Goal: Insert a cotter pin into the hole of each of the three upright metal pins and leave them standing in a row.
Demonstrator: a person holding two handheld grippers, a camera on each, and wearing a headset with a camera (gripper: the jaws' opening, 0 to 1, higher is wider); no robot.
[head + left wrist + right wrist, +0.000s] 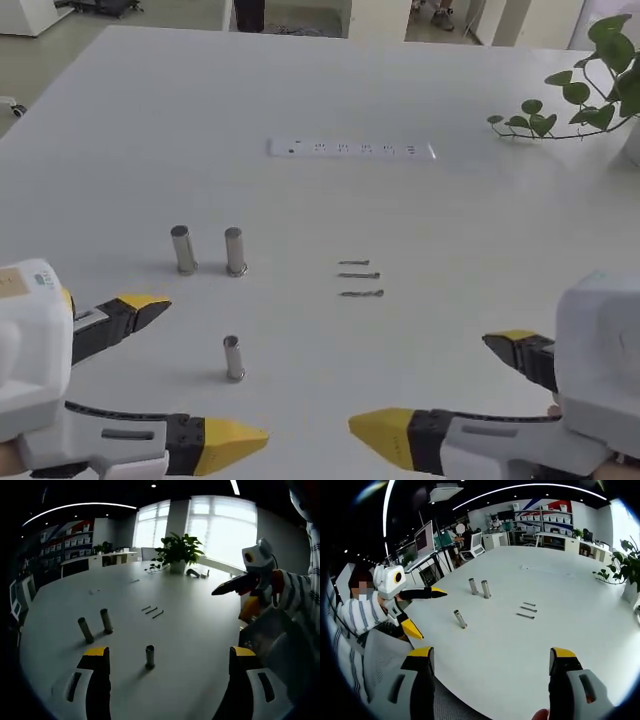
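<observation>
A broad white tabletop (480, 230) in a bright open-plan office carries a job that looks not yet begun. A white power strip (350, 149) lies flat at the table's far middle, and a green leafy potted plant (590, 95) sits at the far right corner. One short grey cylindrical metal pin (183, 249) stands upright just beside a second metal pin (235, 251). A third metal pin (233, 358) stands alone, nearer the person and well apart from the pair, so the three do not form a single row. To the right of them, three thin silver cotter pins (359, 275) lie flat and parallel, one behind the other. They are clear of the uprights, probably so that each can be picked up singly. None appears to be fitted into a pin, though the holes are too small to make out.

The white left gripper (170, 652), with yellow-tipped black jaws, hovers low at the near edge. Its jaws are spread wide and hold nothing, and the lone third pin stands just ahead between them. The matching right gripper (491, 652) is likewise agape and empty, aimed across the table with the cotter pins ahead and to its right. The split suggests one tool is meant to steady a pin while the other fetches and threads a cotter pin.
</observation>
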